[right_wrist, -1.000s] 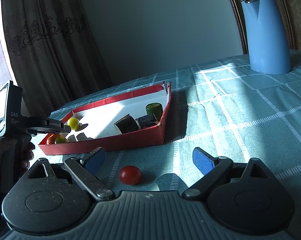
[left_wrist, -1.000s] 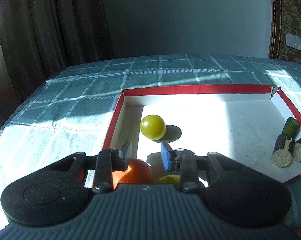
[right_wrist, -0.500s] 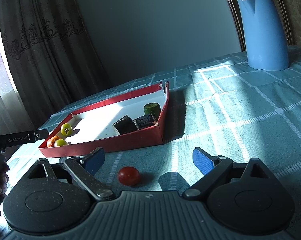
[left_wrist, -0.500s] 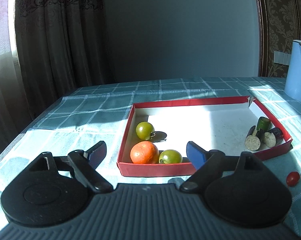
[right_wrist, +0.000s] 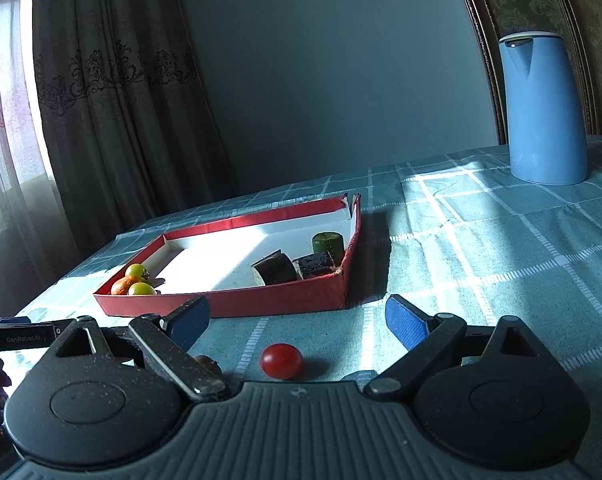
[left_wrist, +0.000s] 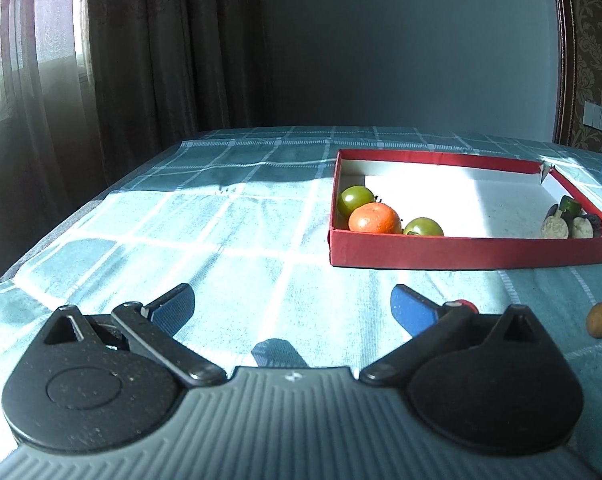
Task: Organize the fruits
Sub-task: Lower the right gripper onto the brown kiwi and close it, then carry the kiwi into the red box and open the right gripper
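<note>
The left hand-held gripper [left_wrist: 292, 309] is seen spread wide above the checked tablecloth [left_wrist: 221, 240] of the table, its jaws having just been opening, with nothing between the blue pads [left_wrist: 411, 307] but bare cloth. The red tray [left_wrist: 461, 249] stands ahead and to the right of it, well apart. In the tray's near left corner an orange [left_wrist: 375, 218] is noted between two green tomatoes [left_wrist: 355, 199], the three close together (whether they touch cannot be told). At the opposite end of the tray, cut aubergine pieces [left_wrist: 573, 226] and a green cucumber stub [left_wrist: 570, 205] are grouped against the right wall. Outside the tray, on the cloth at the far right of the left view, a small yellowish fruit [left_wrist: 600, 319] is recorded, with a red one just beside it, cut by the frame edge. The right hand-held gripper [right_wrist: 297, 322] is likewise held open and empty; a red cherry tomato [right_wrist: 281, 361] lies on the cloth between and just short of its fingertips [right_wrist: 189, 322], untouched. A blue jug [right_wrist: 543, 108] stands upright at the far right of the table. A curtain [right_wrist: 113, 100] hangs behind, at the left.
</note>
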`<state>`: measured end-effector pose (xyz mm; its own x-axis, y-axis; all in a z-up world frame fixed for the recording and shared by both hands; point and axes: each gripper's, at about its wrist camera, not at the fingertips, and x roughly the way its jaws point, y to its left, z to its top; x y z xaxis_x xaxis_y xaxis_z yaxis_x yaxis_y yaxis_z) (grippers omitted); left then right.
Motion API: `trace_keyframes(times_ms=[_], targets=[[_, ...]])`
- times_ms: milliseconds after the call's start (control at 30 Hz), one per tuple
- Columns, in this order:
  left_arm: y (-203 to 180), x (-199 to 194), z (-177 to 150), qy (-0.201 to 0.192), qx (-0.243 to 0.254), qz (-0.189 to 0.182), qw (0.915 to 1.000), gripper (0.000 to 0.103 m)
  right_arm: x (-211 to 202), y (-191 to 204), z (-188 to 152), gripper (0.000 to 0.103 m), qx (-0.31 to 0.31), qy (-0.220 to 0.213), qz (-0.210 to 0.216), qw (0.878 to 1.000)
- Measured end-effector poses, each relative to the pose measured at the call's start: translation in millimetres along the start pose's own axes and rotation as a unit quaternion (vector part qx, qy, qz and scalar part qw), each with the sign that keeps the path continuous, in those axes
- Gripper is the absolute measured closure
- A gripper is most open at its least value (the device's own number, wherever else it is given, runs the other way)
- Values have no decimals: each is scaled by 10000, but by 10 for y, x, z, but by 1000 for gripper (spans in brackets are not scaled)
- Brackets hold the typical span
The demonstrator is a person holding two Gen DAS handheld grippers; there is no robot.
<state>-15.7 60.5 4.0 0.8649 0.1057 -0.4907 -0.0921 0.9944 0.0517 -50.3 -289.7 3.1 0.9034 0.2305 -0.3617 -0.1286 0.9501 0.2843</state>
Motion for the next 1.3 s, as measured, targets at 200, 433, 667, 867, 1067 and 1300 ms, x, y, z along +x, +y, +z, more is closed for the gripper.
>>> trace_keyframes(times_ms=[200,433,667,867,1067,1300], targets=[[25,9,-20,36,-49,-36,10000,0,-87,299,-91,8,-670,161,274,9972],[91,53,-23,188,-265,-203,9993,0,-60,604,-175,8,-1408,476,409,9881],[97,30,-30,149,-305,-208,9992,0,214,836,-188,20,-1863,984,392,9768],[104,27,-28,154,-330,-209,9991,0,450,853,-178,60,-1714,1400,401,9744],[104,32,-27,169,-347,-202,9990,0,446,783,-166,77,-1503,1444,353,9774],[102,30,-30,162,-340,-196,9991,0,206,810,169,77,-1477,604,382,9864]])
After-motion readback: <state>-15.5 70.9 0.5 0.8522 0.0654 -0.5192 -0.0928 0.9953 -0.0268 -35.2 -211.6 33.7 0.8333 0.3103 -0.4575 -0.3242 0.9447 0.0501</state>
